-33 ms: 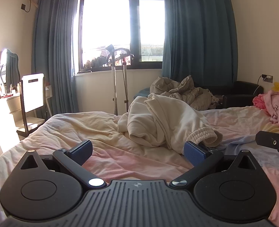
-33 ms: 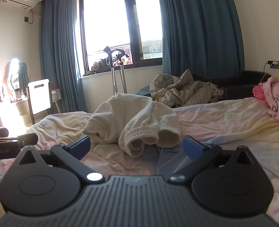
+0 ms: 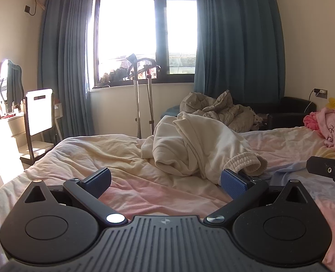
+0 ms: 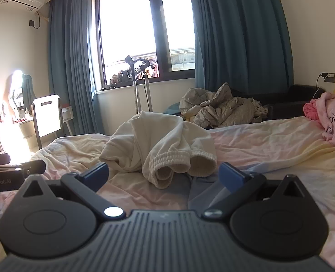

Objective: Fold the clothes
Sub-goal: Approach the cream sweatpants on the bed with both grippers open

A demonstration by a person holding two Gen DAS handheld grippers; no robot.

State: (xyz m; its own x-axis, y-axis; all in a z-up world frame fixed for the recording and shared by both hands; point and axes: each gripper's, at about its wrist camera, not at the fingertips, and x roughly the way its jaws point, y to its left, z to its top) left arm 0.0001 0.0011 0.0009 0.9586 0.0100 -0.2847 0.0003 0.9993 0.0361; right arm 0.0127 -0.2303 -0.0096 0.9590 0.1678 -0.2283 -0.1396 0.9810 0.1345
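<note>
A crumpled cream sweatshirt [image 3: 201, 145] with ribbed cuffs lies heaped on the bed [image 3: 94, 151], ahead of both grippers. My left gripper [image 3: 166, 181] is open and holds nothing; its right pad sits close to a cuff of the heap. In the right wrist view the same sweatshirt [image 4: 162, 140] shows two cuff openings facing me. My right gripper [image 4: 164, 175] hovers open just short of them, with nothing between its fingers. The right gripper's tip [image 3: 326, 172] also appears at the right edge of the left wrist view.
A pink garment [image 4: 333, 120] lies at the bed's right end. Behind the bed a beige quilt [image 4: 219, 108] is piled on a dark sofa [image 3: 289, 111]. A steamer stand [image 3: 142, 99] rises by the window, and a chair [image 3: 39, 120] stands at the left.
</note>
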